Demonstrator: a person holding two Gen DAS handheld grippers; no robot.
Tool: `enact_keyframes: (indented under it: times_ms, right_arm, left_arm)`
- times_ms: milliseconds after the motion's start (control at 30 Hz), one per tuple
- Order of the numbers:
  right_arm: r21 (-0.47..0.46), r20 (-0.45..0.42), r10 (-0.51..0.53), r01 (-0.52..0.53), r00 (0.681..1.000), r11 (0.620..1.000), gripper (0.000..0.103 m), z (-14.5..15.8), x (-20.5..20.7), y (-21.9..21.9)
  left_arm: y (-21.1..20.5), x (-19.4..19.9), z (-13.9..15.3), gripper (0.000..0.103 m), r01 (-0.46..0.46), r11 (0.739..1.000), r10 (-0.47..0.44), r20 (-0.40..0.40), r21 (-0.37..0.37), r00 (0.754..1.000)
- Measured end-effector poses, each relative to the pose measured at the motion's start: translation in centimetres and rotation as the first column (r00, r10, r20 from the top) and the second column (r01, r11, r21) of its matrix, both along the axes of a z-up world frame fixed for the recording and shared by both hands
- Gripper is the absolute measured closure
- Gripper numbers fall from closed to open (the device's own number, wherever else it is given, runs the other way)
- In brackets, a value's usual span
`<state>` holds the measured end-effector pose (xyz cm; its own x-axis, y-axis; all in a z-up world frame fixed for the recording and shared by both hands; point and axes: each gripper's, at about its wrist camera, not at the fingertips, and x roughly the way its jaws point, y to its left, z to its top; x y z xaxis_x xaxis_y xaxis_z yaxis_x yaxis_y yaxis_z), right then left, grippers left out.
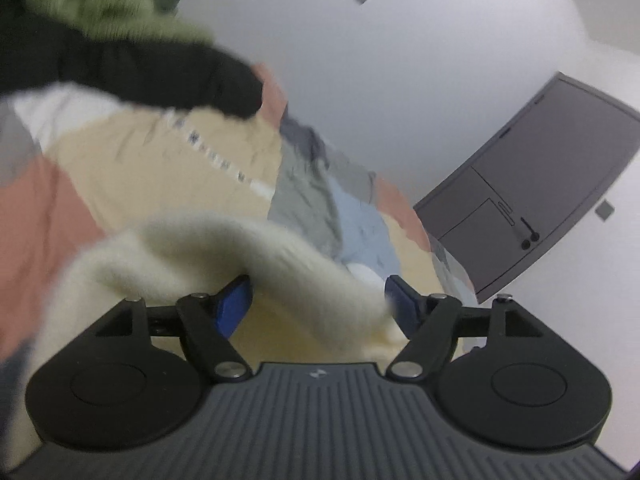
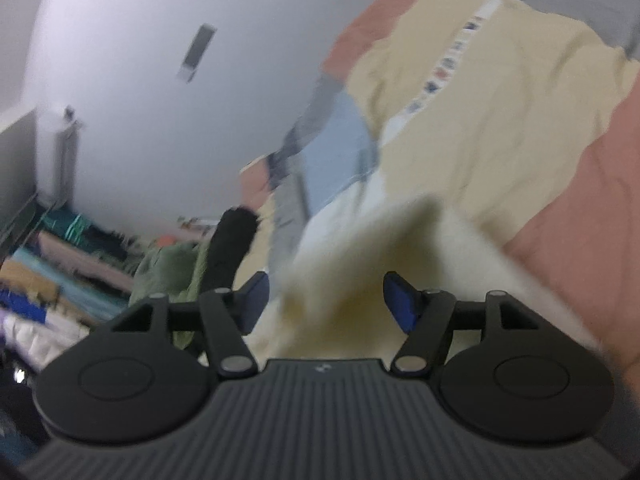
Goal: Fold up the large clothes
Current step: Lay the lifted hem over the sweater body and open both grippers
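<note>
risk: the cream fleece garment (image 1: 224, 256) may slip away ungripped, since both claws gape and both views are motion-blurred. left gripper (image 1: 318, 304): jaws wide apart, fleece draped across the gap, apparently unclamped. right gripper (image 2: 325, 300): jaws spread too, fleece (image 2: 360, 264) bunched between them on the patchwork bedspread (image 2: 500, 120).

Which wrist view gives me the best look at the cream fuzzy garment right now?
The left wrist view. There the cream fuzzy garment arcs across in front of the open left gripper, its fluffy edge readable despite blur. The right wrist view shows only a smeared patch of the garment between the open right gripper's fingers.
</note>
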<state>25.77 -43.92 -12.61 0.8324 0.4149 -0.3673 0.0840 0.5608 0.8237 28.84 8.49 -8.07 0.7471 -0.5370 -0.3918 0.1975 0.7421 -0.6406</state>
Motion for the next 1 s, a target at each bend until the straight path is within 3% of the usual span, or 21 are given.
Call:
enact_keyframes:
  times_ms: [100,200,300,400,500,600,700,867,1000]
  right_arm:
    - [-0.060,0.038,0.060,-0.057,0.997,0.997,0.037,1.6,-1.2,1.4]
    - [-0.152,0.042,0.107,-0.100,0.993,0.983,0.037,2.7,-2.1,2.8]
    - [-0.257,0.013,0.135,-0.127,0.991,0.958,0.038,2.8,-2.1,4.2]
    - [-0.368,-0.055,0.131,-0.142,0.990,0.919,0.042,1.9,-0.7,5.3]
    - [-0.436,-0.099,0.119,-0.150,0.988,0.887,0.052,0.9,1.1,6.0]
    - [-0.448,-0.089,0.105,-0.134,0.991,0.884,0.052,0.3,1.9,6.1]
    - [-0.438,-0.079,0.086,-0.112,0.993,0.892,0.052,0.0,3.1,5.9]
    - [-0.467,-0.067,0.030,-0.058,0.997,0.882,0.052,-0.8,6.0,5.9]
    - [-0.534,-0.085,0.044,-0.083,0.995,0.842,0.054,-2.0,6.9,6.9]
  left_arm:
    - [-0.3,-1.8,1.5,0.025,0.005,0.996,-0.010,0.060,0.090,0.998]
    - [-1.0,-3.3,2.0,0.025,0.011,0.977,-0.020,0.040,0.212,0.999]
    - [-2.4,-4.0,1.7,0.025,0.077,0.932,-0.082,-0.001,0.353,0.997]
    - [-3.9,-3.4,0.9,0.025,0.081,0.888,-0.080,-0.021,0.453,0.997]
    - [-4.6,-1.3,-0.1,0.025,0.065,0.880,-0.053,-0.039,0.471,0.998]
    - [-4.8,1.1,-1.7,0.025,0.018,0.861,0.015,-0.060,0.508,0.998]
    - [-4.2,3.2,-2.7,0.025,0.016,0.880,0.030,-0.089,0.475,0.996]
    - [-3.6,5.9,-2.7,0.025,-0.042,0.888,0.073,-0.050,0.458,0.996]
    - [-3.3,7.4,-4.5,0.026,-0.037,0.888,0.092,-0.097,0.459,0.991]
